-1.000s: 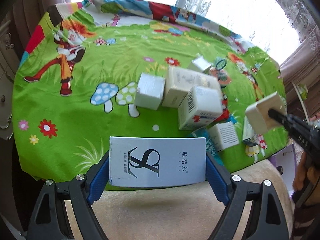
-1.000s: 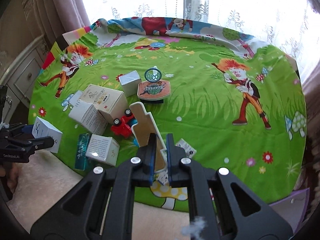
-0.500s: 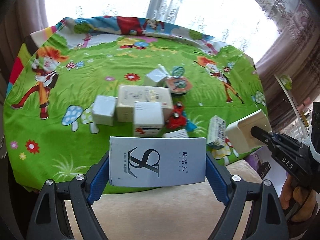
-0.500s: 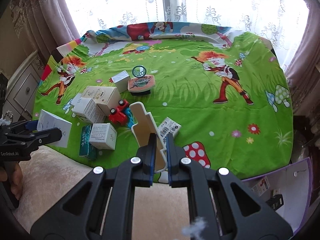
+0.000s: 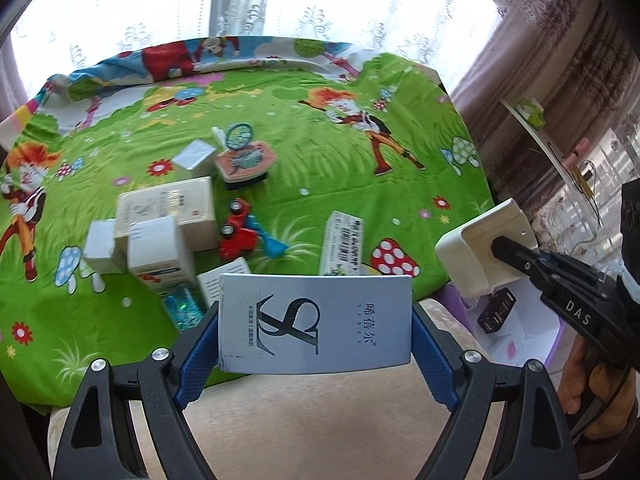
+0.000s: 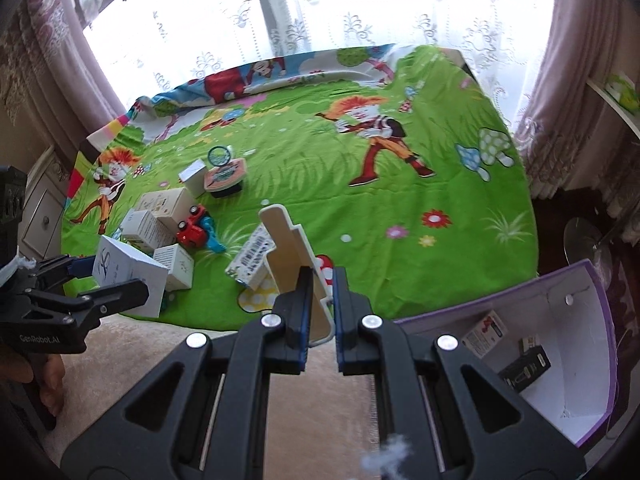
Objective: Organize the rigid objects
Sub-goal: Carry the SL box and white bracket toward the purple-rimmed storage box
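Observation:
My left gripper [image 5: 316, 344] is shut on a pale blue box [image 5: 316, 322] with a large black logo, its blue pads pressed on both short ends; in the right wrist view the same pale blue box [image 6: 128, 276] hangs at the left over the bed's near edge. My right gripper [image 6: 320, 304] is shut on the thin wall of a cream plastic holder [image 6: 292, 256], held above the bed edge. From the left wrist view the cream holder [image 5: 484, 252] floats at the right. Several white boxes [image 5: 168, 216], a red toy car [image 5: 236, 232] and a basketball toy [image 5: 244, 160] lie on the green cartoon bedspread [image 5: 340, 168].
A purple-rimmed white box [image 6: 560, 344] stands open on the floor at the right, holding a few small cartons. A barcode carton [image 5: 342, 240] lies near the bed's front edge. Beige carpet [image 5: 320, 420] lies below me. Curtains and a bright window back the bed.
Both grippers have swung to the right along the bed's near edge and risen a little, each still holding its object. The floor box has come into view at the right.

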### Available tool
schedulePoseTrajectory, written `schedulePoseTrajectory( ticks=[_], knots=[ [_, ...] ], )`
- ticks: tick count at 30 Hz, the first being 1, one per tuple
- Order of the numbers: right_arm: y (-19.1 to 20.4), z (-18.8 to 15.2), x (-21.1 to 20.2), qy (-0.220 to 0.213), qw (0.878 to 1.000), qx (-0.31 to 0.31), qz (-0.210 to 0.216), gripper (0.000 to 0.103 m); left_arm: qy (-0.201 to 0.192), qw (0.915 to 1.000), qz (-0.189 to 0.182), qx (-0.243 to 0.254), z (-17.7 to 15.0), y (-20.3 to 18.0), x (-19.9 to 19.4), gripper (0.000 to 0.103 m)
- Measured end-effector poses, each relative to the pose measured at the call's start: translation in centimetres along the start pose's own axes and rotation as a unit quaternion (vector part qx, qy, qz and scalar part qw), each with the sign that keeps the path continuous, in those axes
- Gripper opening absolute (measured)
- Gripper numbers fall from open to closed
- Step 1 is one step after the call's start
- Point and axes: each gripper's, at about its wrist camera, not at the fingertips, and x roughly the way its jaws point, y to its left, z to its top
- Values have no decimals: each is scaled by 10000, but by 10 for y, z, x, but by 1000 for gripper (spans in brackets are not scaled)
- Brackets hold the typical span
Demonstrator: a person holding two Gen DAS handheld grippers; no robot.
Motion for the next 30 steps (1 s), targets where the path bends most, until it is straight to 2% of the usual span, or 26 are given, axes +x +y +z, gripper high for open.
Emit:
schedulePoseTrajectory(
  ticks=[6,17,30],
  knots=[
    [-32,-4,-14,-84,9992,316,-234,12,107,9991,-92,399,4,-34,13,87],
    [-82,-33,-25,81,9955,802,-501,12,421,9927,-316,1084,6,-100,38,87],
    [-120,-59,-26,372,9897,1171,-729,12,674,9751,-544,2041,-2,-176,61,87]
  ],
)
